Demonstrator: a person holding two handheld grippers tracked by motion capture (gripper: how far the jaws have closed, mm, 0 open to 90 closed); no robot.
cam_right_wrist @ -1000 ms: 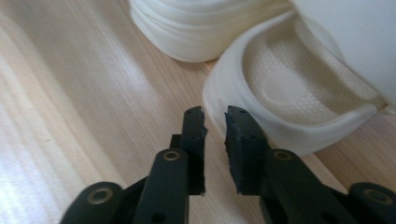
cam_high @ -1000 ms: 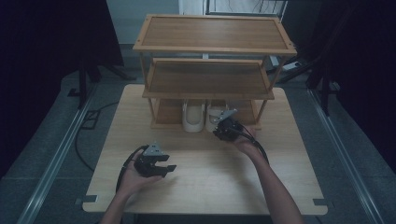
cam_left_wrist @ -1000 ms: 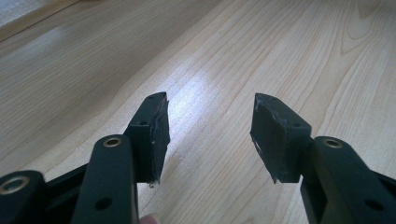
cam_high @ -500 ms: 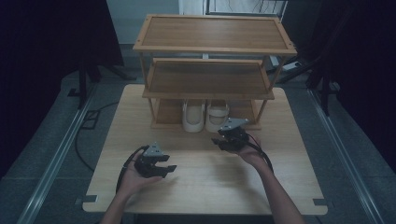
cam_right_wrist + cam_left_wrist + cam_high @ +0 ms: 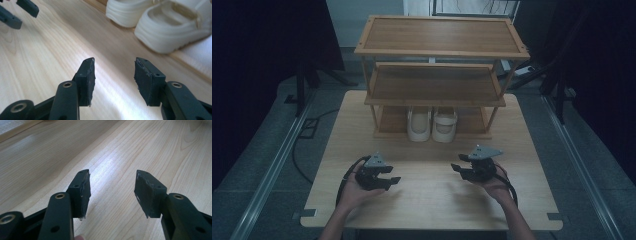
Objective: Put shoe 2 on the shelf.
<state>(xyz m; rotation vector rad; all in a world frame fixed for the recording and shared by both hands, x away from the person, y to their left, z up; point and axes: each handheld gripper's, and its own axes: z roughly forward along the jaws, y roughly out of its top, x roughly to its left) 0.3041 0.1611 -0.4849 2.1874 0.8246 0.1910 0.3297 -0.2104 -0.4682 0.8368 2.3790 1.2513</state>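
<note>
High view: right gripper [image 5: 463,169] back from rack [image 5: 435,95], now over bare surface [image 5: 432,195], well apart from cream shoes [image 5: 432,123]. Jaws just been opening, stand apart, nothing between. Shoes side by side on bottom shelf, toes outward. Left gripper [image 5: 391,175] parked over surface, jaws apart, empty. Likely means placement done, release complete, hands retreating to rest.

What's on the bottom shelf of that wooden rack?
Two cream shoes stand side by side on the rack's bottom shelf, heels toward the person. The shelf above covers their toes and whatever lies farther back.
</note>
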